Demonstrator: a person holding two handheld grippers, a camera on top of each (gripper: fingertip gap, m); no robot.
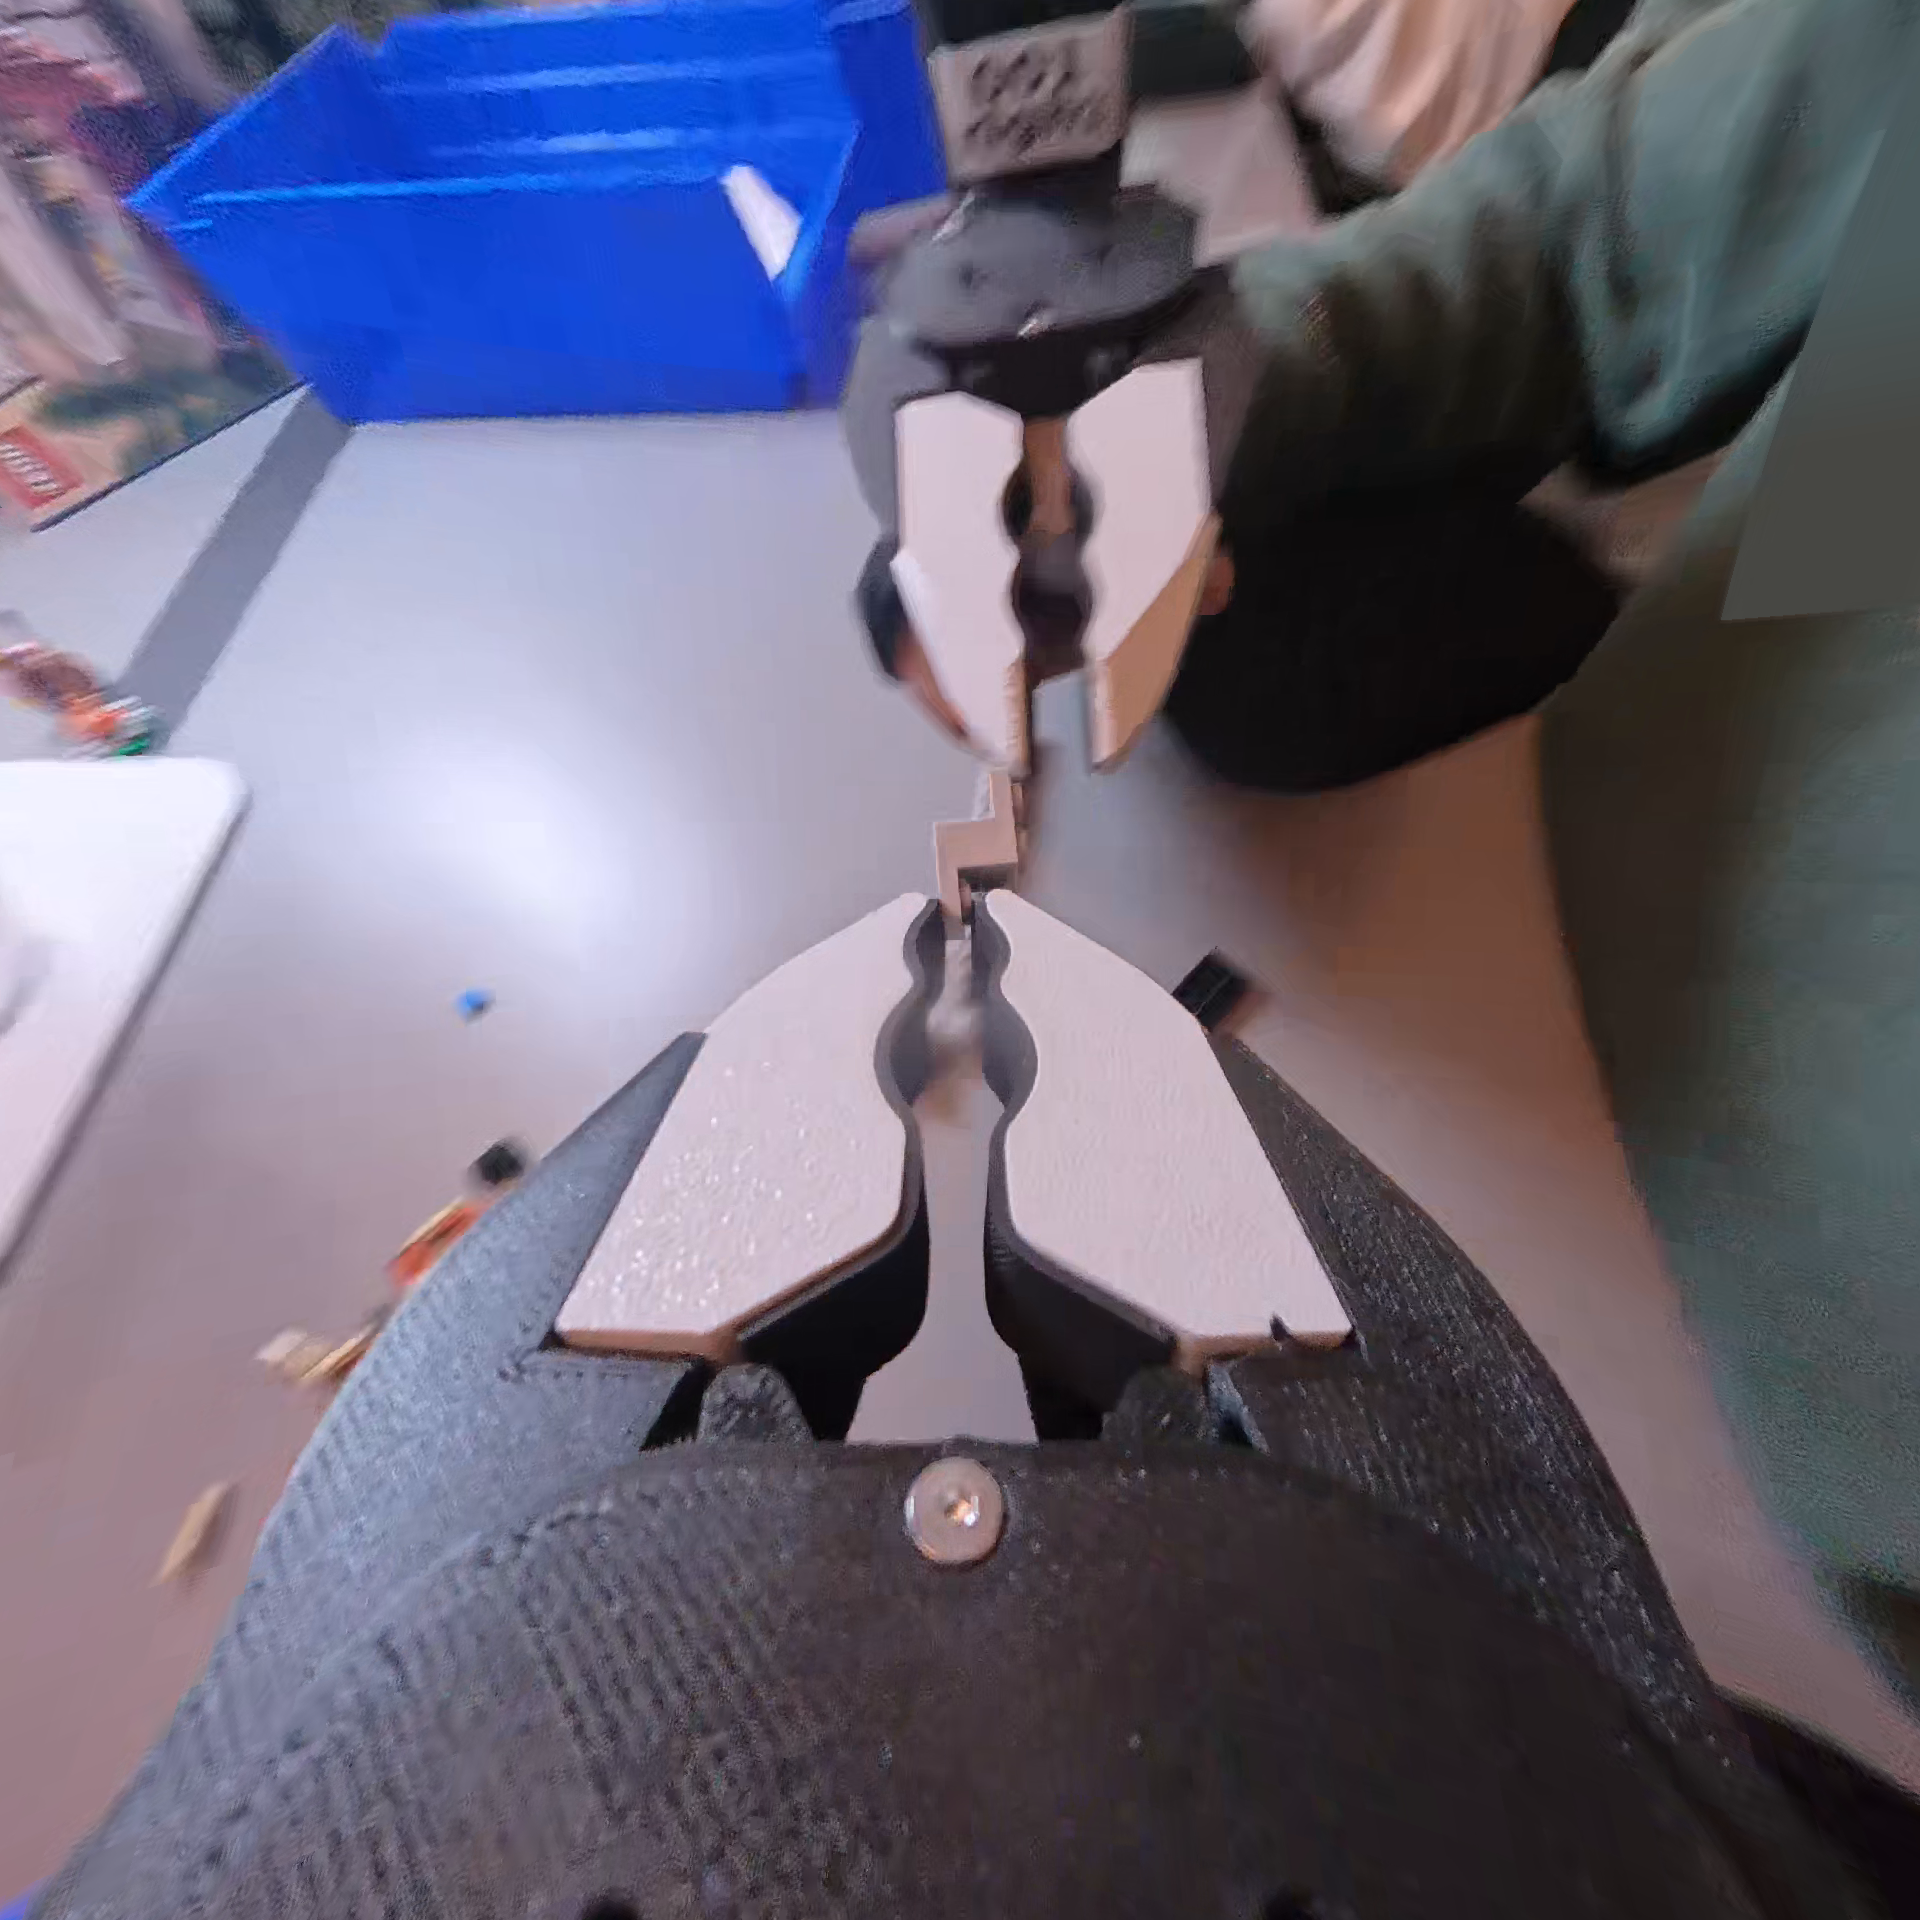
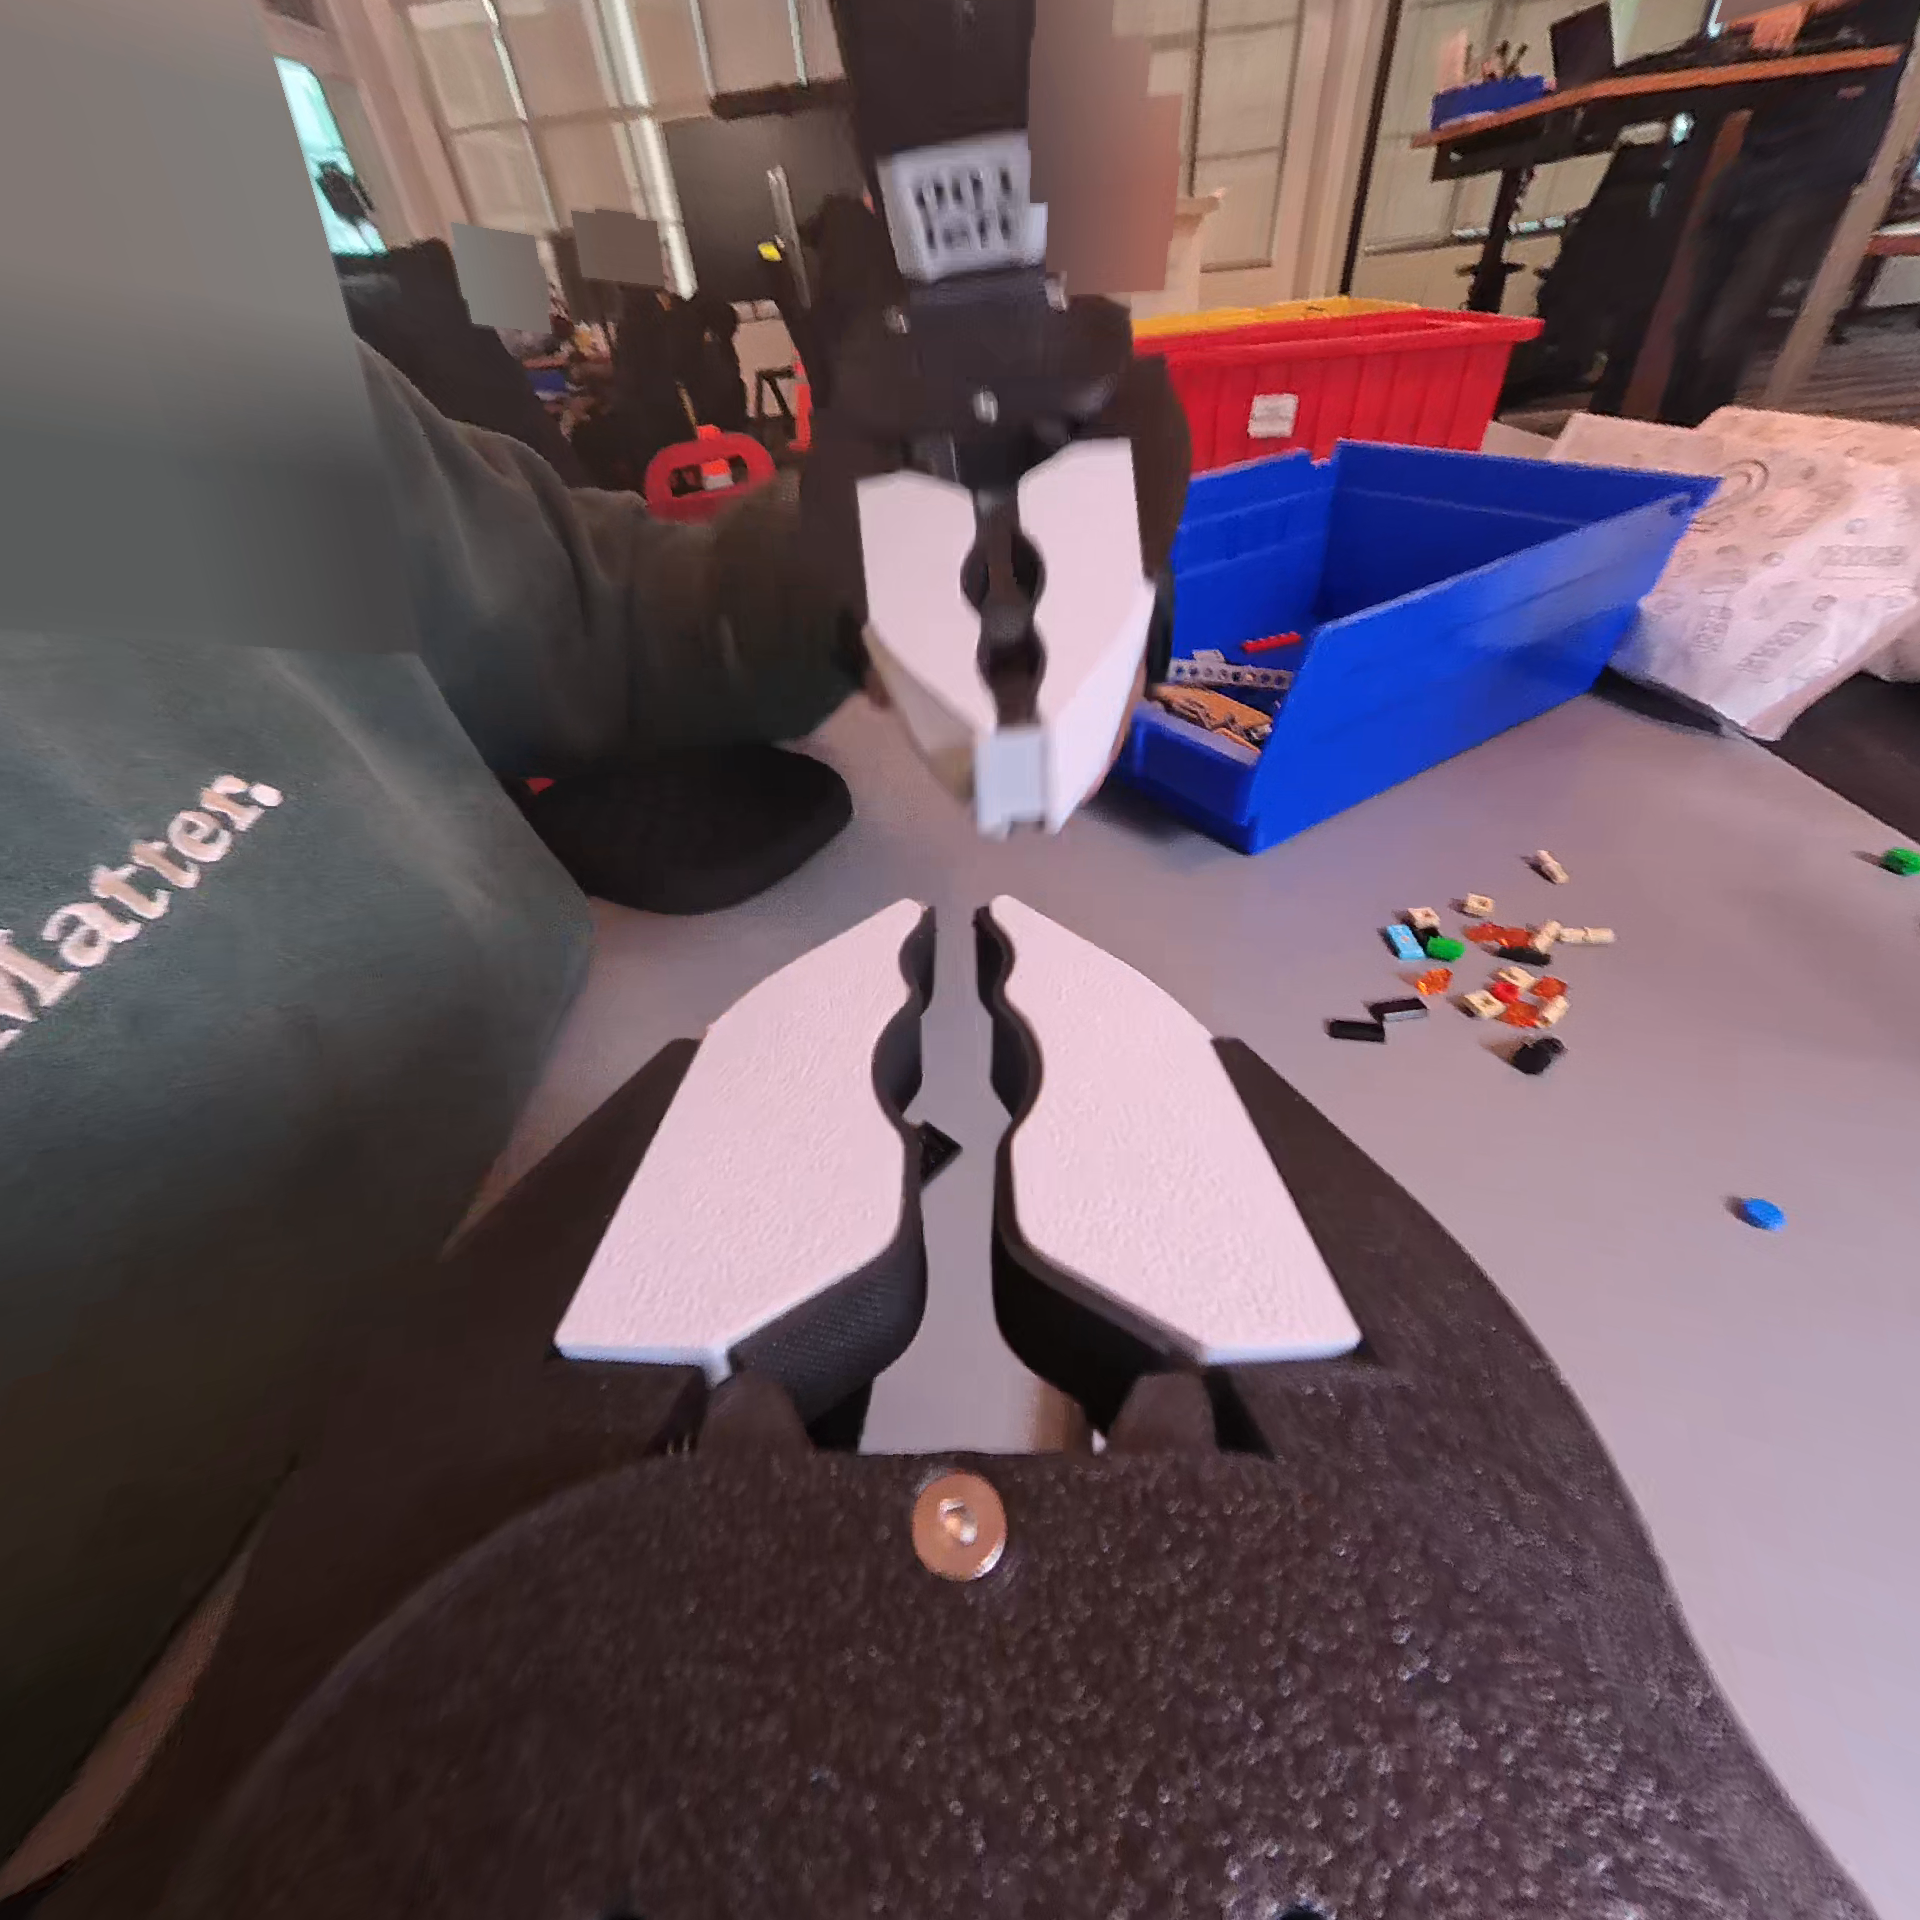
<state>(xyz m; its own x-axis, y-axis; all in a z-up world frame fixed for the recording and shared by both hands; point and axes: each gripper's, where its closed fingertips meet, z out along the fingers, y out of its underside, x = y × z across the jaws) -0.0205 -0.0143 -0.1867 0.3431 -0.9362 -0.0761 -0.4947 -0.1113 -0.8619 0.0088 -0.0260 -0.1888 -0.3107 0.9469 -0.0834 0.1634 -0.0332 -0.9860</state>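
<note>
Left gripper (image 1: 961,914) fingers pinch the near end of a small stepped grey plastic brick piece (image 1: 982,847). Right gripper (image 2: 954,920) faces it from across, fingers slightly parted, nothing between them. Blue plastic bin (image 2: 1455,644) on grey tabletop (image 2: 1351,1195) behind the left gripper; red bin (image 2: 1351,374) behind that. Scattered small bricks (image 2: 1496,966) right of the right gripper's fingers.
</note>
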